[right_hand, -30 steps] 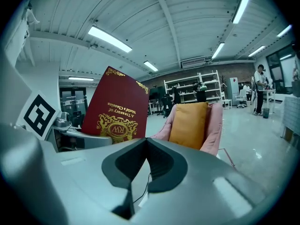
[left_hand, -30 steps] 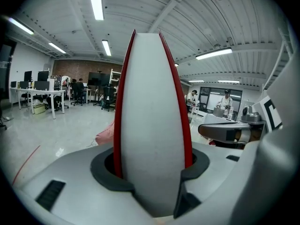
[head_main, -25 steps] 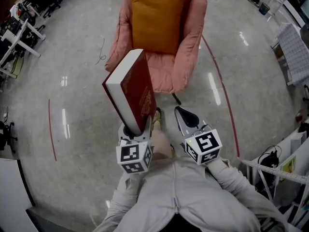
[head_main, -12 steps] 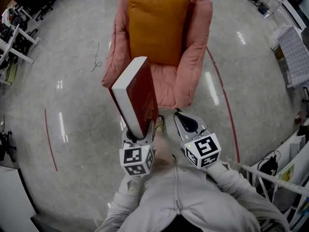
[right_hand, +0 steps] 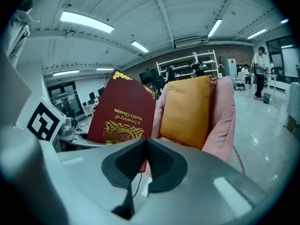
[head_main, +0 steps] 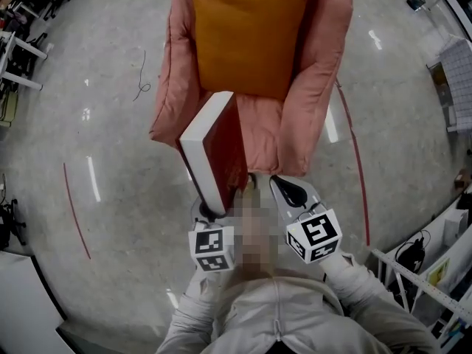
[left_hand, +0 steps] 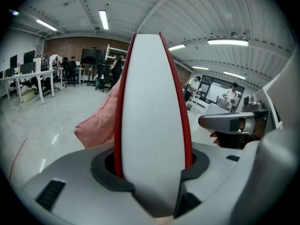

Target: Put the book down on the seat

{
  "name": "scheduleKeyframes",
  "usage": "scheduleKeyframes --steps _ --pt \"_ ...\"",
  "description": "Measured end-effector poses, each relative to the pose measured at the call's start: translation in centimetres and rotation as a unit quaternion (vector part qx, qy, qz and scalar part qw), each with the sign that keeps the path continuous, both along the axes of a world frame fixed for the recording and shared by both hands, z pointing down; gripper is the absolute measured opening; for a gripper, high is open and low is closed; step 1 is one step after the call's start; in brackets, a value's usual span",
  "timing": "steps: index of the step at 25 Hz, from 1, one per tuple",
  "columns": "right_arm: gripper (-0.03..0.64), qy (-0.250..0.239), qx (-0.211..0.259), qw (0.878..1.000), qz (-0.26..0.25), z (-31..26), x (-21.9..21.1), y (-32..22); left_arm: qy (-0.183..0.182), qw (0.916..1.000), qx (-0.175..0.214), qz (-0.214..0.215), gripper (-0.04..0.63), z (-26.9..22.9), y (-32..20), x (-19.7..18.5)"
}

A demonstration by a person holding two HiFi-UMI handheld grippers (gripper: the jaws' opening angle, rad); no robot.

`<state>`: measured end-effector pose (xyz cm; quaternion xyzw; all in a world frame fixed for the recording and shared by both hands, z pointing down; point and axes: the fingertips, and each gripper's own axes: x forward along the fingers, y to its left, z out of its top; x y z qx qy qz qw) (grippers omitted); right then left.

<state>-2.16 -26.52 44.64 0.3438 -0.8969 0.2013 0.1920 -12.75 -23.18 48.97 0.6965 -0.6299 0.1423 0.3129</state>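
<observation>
A thick red book [head_main: 219, 152] with white page edges stands on end in my left gripper [head_main: 213, 209], which is shut on its lower end. The book leans over the front left of the pink armchair's [head_main: 168, 87] seat, below the orange cushion [head_main: 247, 32]. In the left gripper view the book's white page edge [left_hand: 152, 111] fills the gap between the jaws of that gripper [left_hand: 152, 170]. My right gripper [head_main: 281, 184] is shut with nothing in it, just before the seat's front edge. The right gripper view shows its closed jaws [right_hand: 144, 148], the book's cover [right_hand: 123, 109] and the cushion [right_hand: 187, 104].
Glossy grey floor surrounds the chair, with a red line [head_main: 357, 161] curving along its right side and a thin cable [head_main: 140, 83] lying to its left. Desks [head_main: 18, 57] stand at far left, and racks and cables [head_main: 420, 271] at lower right. People stand far off [right_hand: 259, 71].
Both grippers and the book have moved forward and down toward the armchair. The book's top now overlaps the seat's front, where earlier it was short of the chair.
</observation>
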Motion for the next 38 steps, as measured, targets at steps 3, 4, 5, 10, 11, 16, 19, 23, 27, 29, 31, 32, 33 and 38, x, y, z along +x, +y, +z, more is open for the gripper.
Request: scheduleKeyframes --steps 3,4,5,10,11,16,19,23,27,29,31,32,33,38 --pt "0.0 0.004 -0.005 1.0 0.008 2.1 -0.4 -2.2 0.007 0.9997 -0.023 0.009 0.245 3.4 -1.6 0.0" --pt "0.0 0.006 -0.009 1.0 0.012 2.8 -0.5 -2.6 0.01 0.9993 -0.033 0.012 0.245 4.6 -1.9 0.1" --pt "0.0 0.009 -0.012 1.0 0.015 3.6 -0.5 -3.0 0.015 0.9989 -0.043 0.014 0.245 5.8 -2.2 0.2" --pt "0.0 0.023 -0.036 0.999 0.028 7.2 -0.3 -4.4 0.029 0.9959 -0.08 0.029 0.245 11.0 -3.8 1.0" --pt "0.0 0.025 -0.041 0.998 0.028 7.8 -0.3 -4.5 0.03 0.9954 -0.085 0.033 0.245 11.9 -4.2 1.1" --pt "0.0 0.038 -0.054 0.998 0.021 10.5 -0.7 -4.7 0.041 0.9917 -0.113 0.045 0.245 16.2 -5.8 1.8" --pt "0.0 0.042 -0.063 0.997 0.027 12.0 -0.6 -5.4 0.043 0.9886 -0.133 0.058 0.245 18.8 -6.3 2.1" --pt "0.0 0.047 -0.075 0.995 0.037 14.0 -0.8 -6.0 0.054 0.9816 -0.171 0.065 0.245 22.3 -6.3 2.2" --pt "0.0 0.051 -0.087 0.994 0.042 15.7 -1.0 -6.0 0.061 0.9761 -0.199 0.064 0.245 24.8 -6.8 2.2" --pt "0.0 0.053 -0.093 0.993 0.042 16.5 -1.2 -6.0 0.065 0.9729 -0.212 0.065 0.245 25.8 -7.1 2.4" --pt "0.0 0.053 -0.1 0.993 0.041 17.0 -1.4 -5.8 0.07 0.9681 -0.232 0.065 0.245 27.0 -7.3 2.5" --pt "0.0 0.054 -0.102 0.993 0.04 17.2 -1.5 -5.6 0.072 0.9657 -0.241 0.066 0.245 27.6 -7.4 2.6" --pt "0.0 0.054 -0.104 0.992 0.039 17.4 -1.5 -5.5 0.072 0.9636 -0.249 0.067 0.245 28.0 -7.6 2.6" --pt "0.0 0.055 -0.113 0.991 0.037 17.9 -1.6 -5.2 0.044 0.9552 -0.283 0.075 0.247 30.2 -8.5 2.3"
